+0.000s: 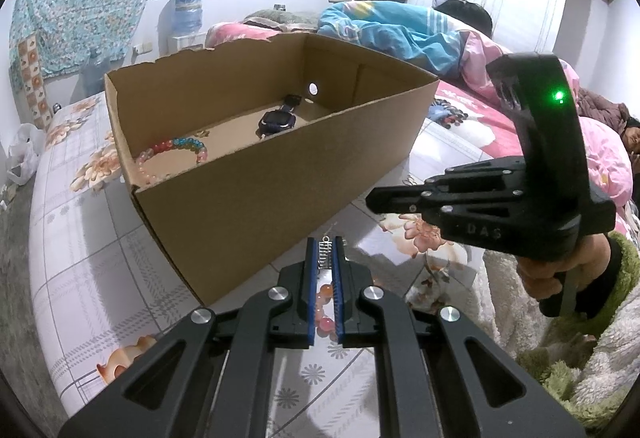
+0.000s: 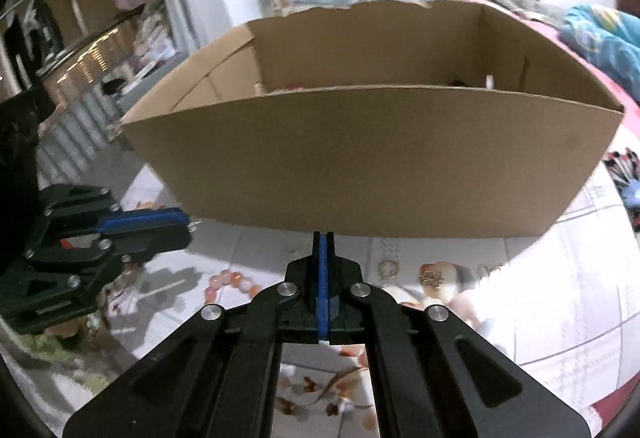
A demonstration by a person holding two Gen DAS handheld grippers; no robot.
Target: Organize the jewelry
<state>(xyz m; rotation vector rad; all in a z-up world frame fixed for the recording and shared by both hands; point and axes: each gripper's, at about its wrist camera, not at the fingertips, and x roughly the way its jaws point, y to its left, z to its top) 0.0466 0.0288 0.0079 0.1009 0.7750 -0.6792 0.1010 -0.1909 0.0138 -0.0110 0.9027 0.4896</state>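
Observation:
An open cardboard box (image 1: 256,189) (image 2: 372,161) stands on the bed. Inside it lie a multicoloured bead bracelet (image 1: 172,153) and a dark watch (image 1: 276,119). My left gripper (image 1: 325,244) (image 2: 189,224) is just in front of the box's near wall, shut on a small silver earring (image 1: 324,256) whose tip pokes out past the pads (image 2: 195,225). An orange bead bracelet (image 1: 325,302) (image 2: 232,284) lies on the sheet below it. My right gripper (image 2: 323,236) (image 1: 372,199) is shut close to the box wall, with nothing visible between its tips.
On the flowered sheet (image 2: 560,298) before the box lie a gold ring (image 2: 389,268), a small gold chain piece (image 2: 432,278) and another thin earring (image 2: 486,270). A person lies under blankets (image 1: 400,33) behind the box. A fleece sleeve (image 1: 592,358) is at the right.

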